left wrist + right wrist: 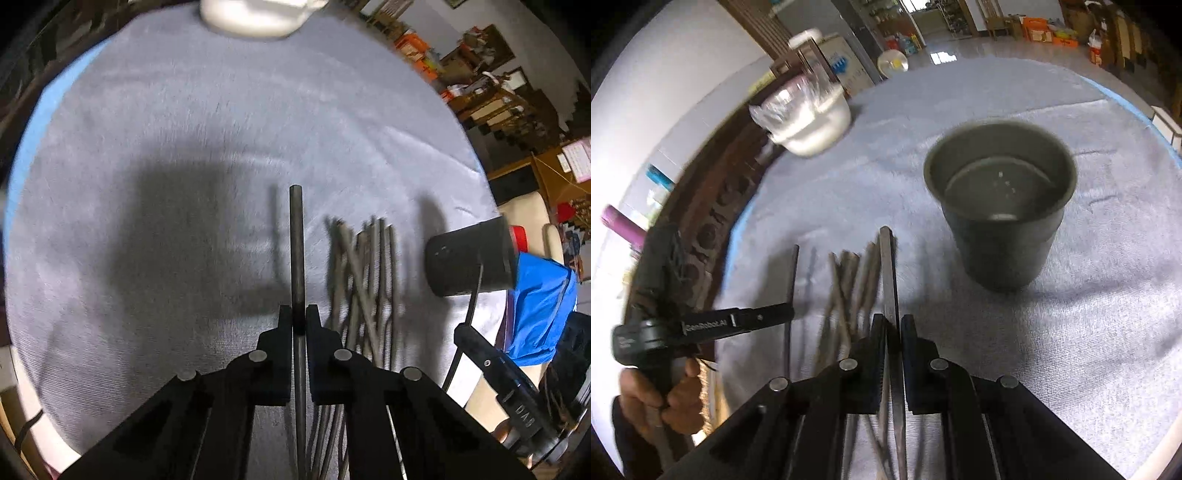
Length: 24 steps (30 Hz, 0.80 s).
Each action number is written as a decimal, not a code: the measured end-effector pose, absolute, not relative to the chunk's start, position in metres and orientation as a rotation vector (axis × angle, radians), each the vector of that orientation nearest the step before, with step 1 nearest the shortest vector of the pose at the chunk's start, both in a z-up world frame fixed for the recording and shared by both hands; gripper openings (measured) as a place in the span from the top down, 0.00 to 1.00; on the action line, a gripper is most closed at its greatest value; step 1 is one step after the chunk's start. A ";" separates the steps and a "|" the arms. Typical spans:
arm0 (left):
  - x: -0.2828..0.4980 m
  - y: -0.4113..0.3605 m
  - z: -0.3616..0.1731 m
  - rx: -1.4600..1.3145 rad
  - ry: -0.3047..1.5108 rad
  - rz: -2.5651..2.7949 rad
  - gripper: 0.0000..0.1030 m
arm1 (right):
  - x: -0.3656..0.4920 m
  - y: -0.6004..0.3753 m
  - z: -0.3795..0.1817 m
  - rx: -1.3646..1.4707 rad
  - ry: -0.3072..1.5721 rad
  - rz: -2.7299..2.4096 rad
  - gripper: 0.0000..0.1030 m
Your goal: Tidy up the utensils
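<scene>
Pinching one thin dark chopstick (296, 251) in each closed gripper (299, 321), I risked tipping the grey plastic cup (999, 206) with a skewed drop.

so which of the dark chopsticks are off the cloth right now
Two: the round dark chopstick clamped in the left tongs, and the flat-sided one in the right tongs. The other grey chopsticks lie piled on the grey cloth.

Cluttered wooden shelves (491, 96); glossy tiled floor (964, 51); white wall (665, 66).
</scene>
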<state>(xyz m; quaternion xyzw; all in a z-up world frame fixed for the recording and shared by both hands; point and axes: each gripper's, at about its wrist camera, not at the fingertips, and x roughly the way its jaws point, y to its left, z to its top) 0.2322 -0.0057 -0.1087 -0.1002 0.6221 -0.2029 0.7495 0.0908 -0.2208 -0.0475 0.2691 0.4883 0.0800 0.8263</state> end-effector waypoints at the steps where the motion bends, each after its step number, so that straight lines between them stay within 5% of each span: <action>1: 0.231 -0.006 -0.101 -0.212 1.339 -0.450 0.93 | 0.089 -0.224 -0.043 0.581 1.021 0.175 0.91; 15: 0.189 -0.016 0.008 -0.149 0.991 -0.564 0.93 | 0.065 -0.259 0.028 0.620 0.725 0.163 0.91; 24: 0.187 -0.018 0.004 -0.133 0.979 -0.547 0.93 | 0.079 -0.244 0.000 0.631 0.887 0.222 0.89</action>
